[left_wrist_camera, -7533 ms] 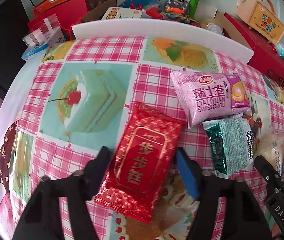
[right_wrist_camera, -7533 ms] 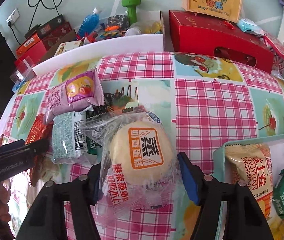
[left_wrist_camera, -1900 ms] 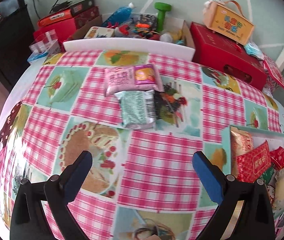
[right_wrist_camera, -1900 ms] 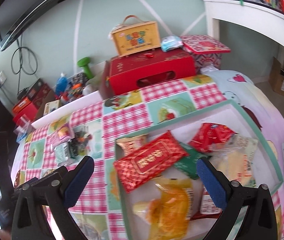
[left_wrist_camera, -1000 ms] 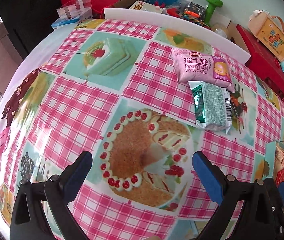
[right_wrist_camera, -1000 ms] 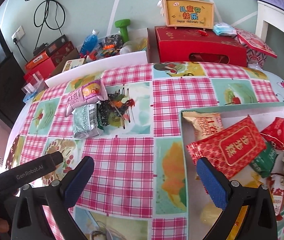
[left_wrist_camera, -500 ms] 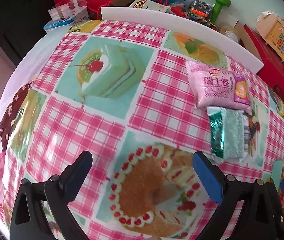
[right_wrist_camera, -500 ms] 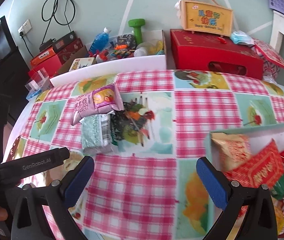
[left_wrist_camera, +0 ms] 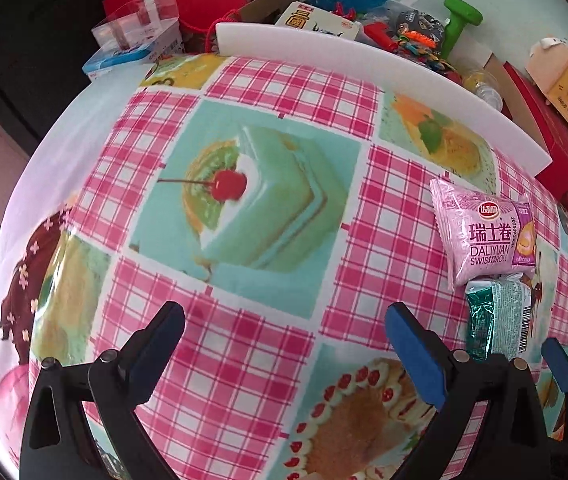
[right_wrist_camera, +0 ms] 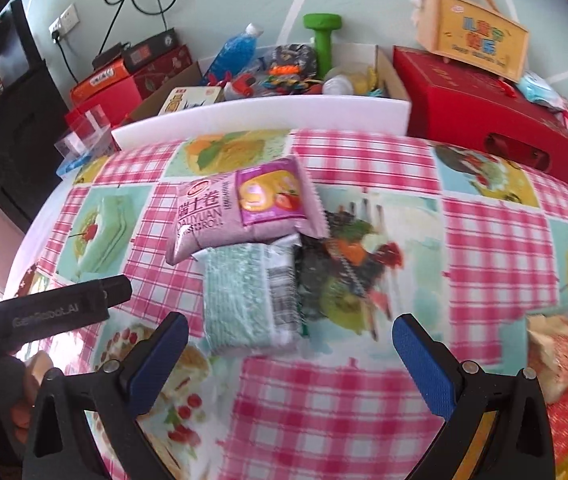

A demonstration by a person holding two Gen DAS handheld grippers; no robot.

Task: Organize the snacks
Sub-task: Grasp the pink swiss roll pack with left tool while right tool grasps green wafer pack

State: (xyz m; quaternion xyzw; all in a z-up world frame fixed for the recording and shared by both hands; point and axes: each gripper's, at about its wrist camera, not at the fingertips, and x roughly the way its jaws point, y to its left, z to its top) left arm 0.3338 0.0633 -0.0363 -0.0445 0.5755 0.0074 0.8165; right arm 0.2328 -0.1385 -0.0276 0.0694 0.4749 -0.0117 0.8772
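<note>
The right hand-held gripper [right_wrist_camera: 290,342] is held spread wide and empty just above the table [right_wrist_camera: 324,412], with the green snack packet [right_wrist_camera: 250,296] lying directly ahead between the lines of its two fingers. For a clean pick, the gripper is best lowered squarely over the packet's long sides and closed gently on its middle (the wrapper looks soft and crinkly, so a hard pinch would probably crush the contents). Care is needed at the far end, where the packet is tucked slightly under the pink Swiss roll packet [right_wrist_camera: 244,208]; a low, sliding pull toward the gripper should free it without dragging the pink one along.

The left hand-held gripper [left_wrist_camera: 284,336] is likewise spread and empty, with both packets well off to its right, the green snack packet [left_wrist_camera: 498,320] nearer and the pink Swiss roll packet [left_wrist_camera: 484,232] just beyond, touching it.

The green packet lies flat, barcode side up. To the right gripper's near right, the snack tray [right_wrist_camera: 564,312] is partly seen, already holding several packets.
</note>
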